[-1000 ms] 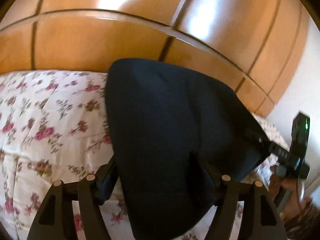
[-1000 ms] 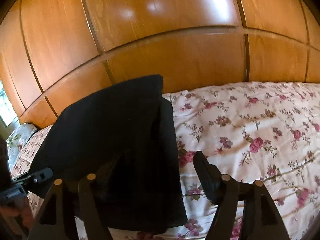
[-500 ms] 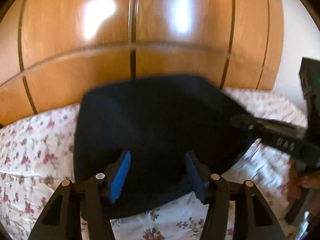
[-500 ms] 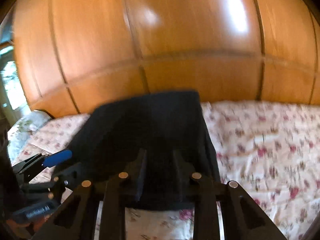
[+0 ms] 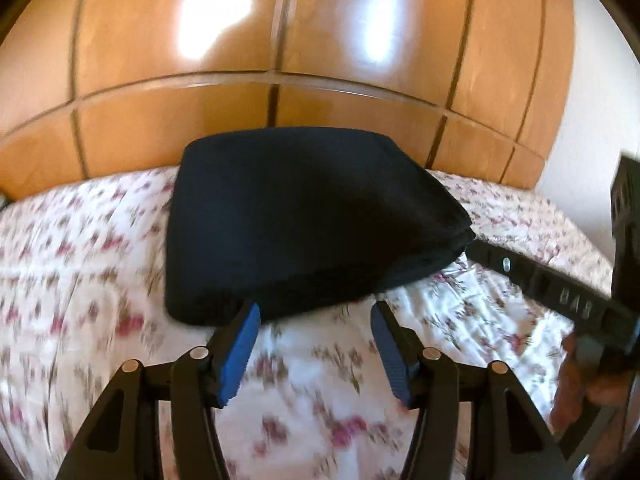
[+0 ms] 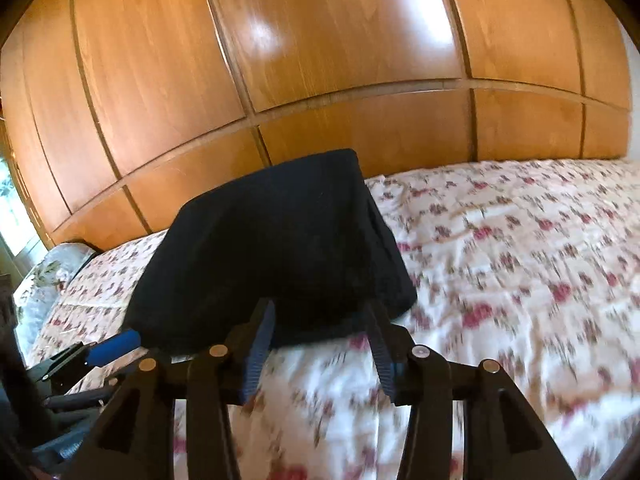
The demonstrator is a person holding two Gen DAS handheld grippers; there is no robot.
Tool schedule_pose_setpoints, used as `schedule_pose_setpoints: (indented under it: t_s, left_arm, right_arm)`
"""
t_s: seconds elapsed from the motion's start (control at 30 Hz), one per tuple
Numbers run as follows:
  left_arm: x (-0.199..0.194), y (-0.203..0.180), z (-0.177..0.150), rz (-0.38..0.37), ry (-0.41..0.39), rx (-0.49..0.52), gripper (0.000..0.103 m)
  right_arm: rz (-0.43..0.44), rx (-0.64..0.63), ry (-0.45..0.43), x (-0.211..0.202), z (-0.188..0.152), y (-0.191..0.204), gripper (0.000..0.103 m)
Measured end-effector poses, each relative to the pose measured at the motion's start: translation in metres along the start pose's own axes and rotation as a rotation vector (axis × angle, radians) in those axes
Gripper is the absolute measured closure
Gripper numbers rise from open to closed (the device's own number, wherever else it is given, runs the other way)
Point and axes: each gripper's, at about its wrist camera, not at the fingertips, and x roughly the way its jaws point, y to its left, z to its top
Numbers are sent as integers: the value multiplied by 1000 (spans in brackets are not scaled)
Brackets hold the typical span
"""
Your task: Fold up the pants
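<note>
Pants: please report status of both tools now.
Left tool open, empty. Right tool open, jaws just widened, empty. Pants folded on bedspread. Nothing in the way.

Pants (image 5: 304,220): showing dark navy, plain. Bedspread (image 5: 80,264) beneath the pants: showing white with pink-red floral print. Wardrobe (image 5: 320,40) behind the pants: glowing orange-brown wood. Claw pads (image 5: 240,344): showing blue.

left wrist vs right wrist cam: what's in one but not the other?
Left wrist only: white wall at right and the right hand-held gripper seen side-on, with the hand holding it.
Right wrist only: a window and grey floral pillow at left, and the left hand-held gripper.
Both: folded dark pants on the floral bedspread, wooden panels behind.
</note>
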Motion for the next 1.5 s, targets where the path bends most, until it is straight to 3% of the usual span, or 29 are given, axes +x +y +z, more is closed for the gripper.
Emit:
schedule_pose_setpoints:
  t_s: [0.1, 0.17, 0.27, 0.4, 0.67, 0.93, 1.5]
  left_arm:
    - [-24, 2, -15, 38, -25, -70, 39]
    - [-43, 2, -24, 71, -48, -91, 39]
    - [-60, 0, -32, 69, -46, -96, 39]
    - [-81, -3, -42, 121, -38, -101, 38]
    - [-120, -9, -55, 179, -85, -91, 37]
    - [-129, -4, -64, 212, -41, -115, 37]
    - [-143, -12, -61, 224, -74, -109, 37]
  right_arm:
    - [-8, 6, 42, -11, -16, 2, 54]
    - [-14, 1, 45, -25, -28, 5, 47]
    - [-3, -3, 42, -44, -41, 11, 42]
    - [11, -17, 42, -66, -55, 21, 41]
    - [-8, -57, 3, -95, -65, 37, 38]
    - [-26, -78, -16, -113, -69, 50, 37]
    - [-47, -102, -53, -133, -68, 57, 37]
